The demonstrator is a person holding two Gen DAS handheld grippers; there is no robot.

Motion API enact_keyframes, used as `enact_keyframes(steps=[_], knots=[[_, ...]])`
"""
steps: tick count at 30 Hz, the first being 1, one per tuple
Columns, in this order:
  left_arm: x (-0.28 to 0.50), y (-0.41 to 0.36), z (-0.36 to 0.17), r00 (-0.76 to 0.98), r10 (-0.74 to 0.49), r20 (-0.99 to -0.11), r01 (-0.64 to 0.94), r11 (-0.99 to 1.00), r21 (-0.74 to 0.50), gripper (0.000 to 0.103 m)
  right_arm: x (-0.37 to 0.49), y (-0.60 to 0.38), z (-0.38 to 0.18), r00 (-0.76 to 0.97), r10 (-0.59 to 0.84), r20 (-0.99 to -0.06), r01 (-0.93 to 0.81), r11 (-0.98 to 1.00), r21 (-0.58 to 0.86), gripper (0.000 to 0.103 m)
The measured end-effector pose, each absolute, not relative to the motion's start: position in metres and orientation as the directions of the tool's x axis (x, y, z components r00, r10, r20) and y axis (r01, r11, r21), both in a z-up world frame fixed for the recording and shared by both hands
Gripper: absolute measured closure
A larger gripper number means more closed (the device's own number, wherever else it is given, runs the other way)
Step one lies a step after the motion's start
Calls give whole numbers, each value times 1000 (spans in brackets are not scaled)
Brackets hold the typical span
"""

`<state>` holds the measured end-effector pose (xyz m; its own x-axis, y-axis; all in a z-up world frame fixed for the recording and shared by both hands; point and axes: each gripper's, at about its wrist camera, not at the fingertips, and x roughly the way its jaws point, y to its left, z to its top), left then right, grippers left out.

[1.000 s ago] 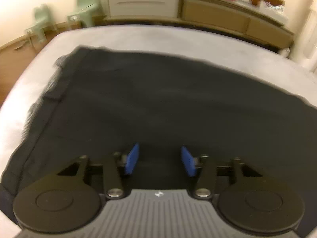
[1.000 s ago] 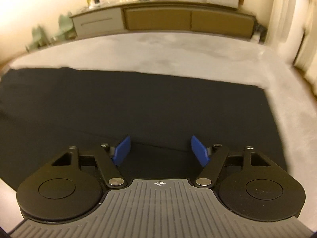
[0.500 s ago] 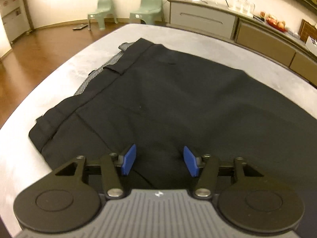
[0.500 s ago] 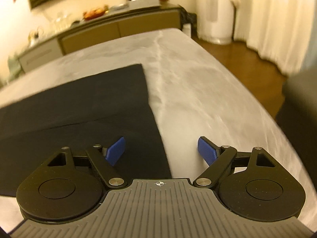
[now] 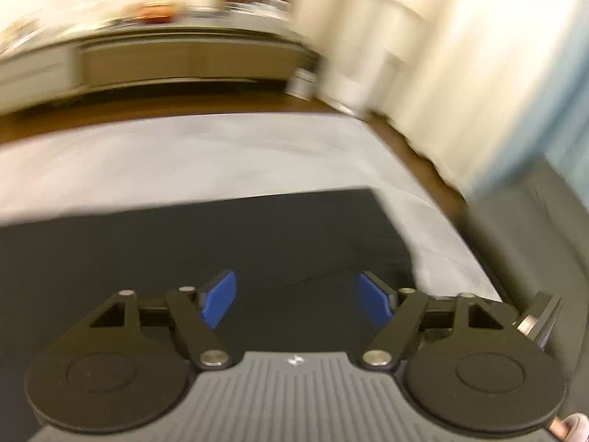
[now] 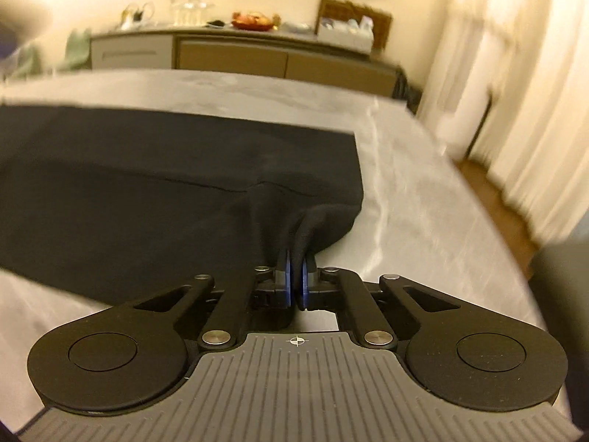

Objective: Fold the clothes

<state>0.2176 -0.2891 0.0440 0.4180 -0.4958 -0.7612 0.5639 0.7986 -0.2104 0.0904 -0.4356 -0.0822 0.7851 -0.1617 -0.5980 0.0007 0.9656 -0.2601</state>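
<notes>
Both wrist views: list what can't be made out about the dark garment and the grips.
- Left wrist view: motion blur smears the room; the dark garment runs off the left edge, and the open left gripper hides the cloth below it.
- Right wrist view: the right gripper, jaws shut on bunched cloth, hides how many layers it pinches; the garment's left end is cut off.

No words, brands or numbers can be read in either view — only small white marks. A lightning-like emblem sits on the ribbed grey gripper housing point(image 5: 295, 360) in the left wrist view, a crosshair sign on the ribbed grey housing point(image 6: 295, 340) in the right.
</notes>
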Motion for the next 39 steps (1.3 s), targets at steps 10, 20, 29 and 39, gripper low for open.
enact_keyframes(steps=[10,20,29,39], knots=[[233,-491,-29,359,-263,-896,735,671,97,53,72,-395,-74,883,-204,-424,-77,826,-558,100],[244,-274,-24,379,-479,-792,423,851,-312,88,78,-423,-50,836,63,-545,-238,937,-258,62],[241,-208,-64,352,-468,-811,266,880,-393,85,92,-438,-34,750,289,-595,-323,945,51,60],[228,-199,-64,432,-335,-837,250,937,-246,66,102,-387,-48,739,263,-620,-342,940,-8,60]])
